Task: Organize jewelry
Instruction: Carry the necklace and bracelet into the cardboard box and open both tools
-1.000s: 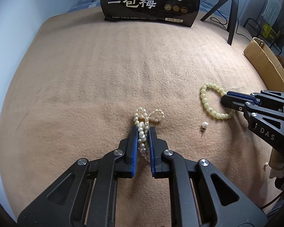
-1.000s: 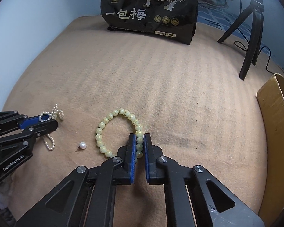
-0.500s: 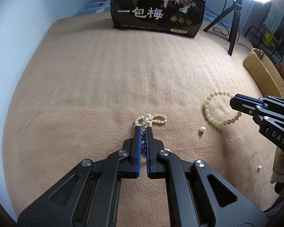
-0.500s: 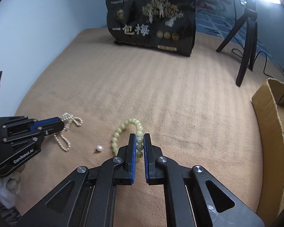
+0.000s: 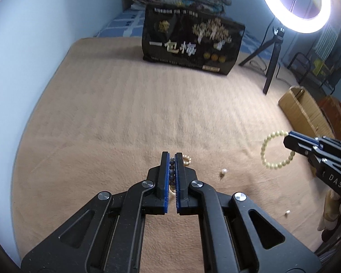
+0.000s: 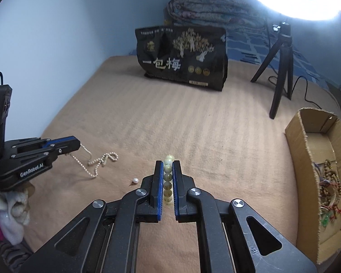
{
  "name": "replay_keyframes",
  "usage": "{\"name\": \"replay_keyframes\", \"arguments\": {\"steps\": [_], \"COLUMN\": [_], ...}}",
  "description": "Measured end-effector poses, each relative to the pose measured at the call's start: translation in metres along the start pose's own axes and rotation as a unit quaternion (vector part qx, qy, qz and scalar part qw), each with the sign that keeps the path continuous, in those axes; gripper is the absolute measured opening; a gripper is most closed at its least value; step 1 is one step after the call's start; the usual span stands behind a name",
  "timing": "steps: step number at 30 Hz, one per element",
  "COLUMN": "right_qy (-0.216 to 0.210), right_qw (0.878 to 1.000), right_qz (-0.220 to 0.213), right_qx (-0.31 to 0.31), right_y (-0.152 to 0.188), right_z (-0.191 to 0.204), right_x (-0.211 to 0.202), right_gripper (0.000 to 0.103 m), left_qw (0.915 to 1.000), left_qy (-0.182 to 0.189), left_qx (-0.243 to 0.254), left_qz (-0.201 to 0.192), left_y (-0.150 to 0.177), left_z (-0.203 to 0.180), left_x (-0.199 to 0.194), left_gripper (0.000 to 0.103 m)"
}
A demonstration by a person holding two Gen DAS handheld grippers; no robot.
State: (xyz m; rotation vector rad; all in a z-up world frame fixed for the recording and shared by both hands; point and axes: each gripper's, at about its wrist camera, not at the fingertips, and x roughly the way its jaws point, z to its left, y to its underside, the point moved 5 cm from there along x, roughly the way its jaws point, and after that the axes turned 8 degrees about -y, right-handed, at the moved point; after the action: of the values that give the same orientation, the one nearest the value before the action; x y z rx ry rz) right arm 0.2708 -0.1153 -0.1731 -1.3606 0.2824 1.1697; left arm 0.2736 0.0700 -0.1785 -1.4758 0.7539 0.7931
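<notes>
Pearl strand pinched in L gripper, green bead bracelet in R gripper

Each camera sits on its own gripper, close behind the fingers, and looks forward and steeply down over the tan blanket toward the far edge, where the black bag stands. The left wrist view looks from the left side, the right wrist view from the right. Both share the bag, the tripod, the cardboard box at the right edge and the loose pearl.
</notes>
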Motion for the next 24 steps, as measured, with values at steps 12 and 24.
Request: {"name": "replay_keyframes", "arguments": {"steps": [12, 24], "right_qy": [0.000, 0.021], "right_qw": [0.998, 0.995], "right_qz": [-0.054, -0.086], "right_qx": [0.015, 0.046], "right_y": [-0.006, 0.013], "right_z": [-0.021, -0.067], "right_x": [-0.069, -0.130], "right_gripper": [0.006, 0.006], "left_qw": [0.9974, 0.9917], "left_qy": [0.036, 0.078], "left_qx": [-0.018, 0.016], "left_qz": [-0.060, -0.101], "left_y": [-0.037, -0.064], "left_z": [-0.020, -0.086], "left_x": [-0.058, -0.101], "left_gripper": [0.002, 0.002]}}
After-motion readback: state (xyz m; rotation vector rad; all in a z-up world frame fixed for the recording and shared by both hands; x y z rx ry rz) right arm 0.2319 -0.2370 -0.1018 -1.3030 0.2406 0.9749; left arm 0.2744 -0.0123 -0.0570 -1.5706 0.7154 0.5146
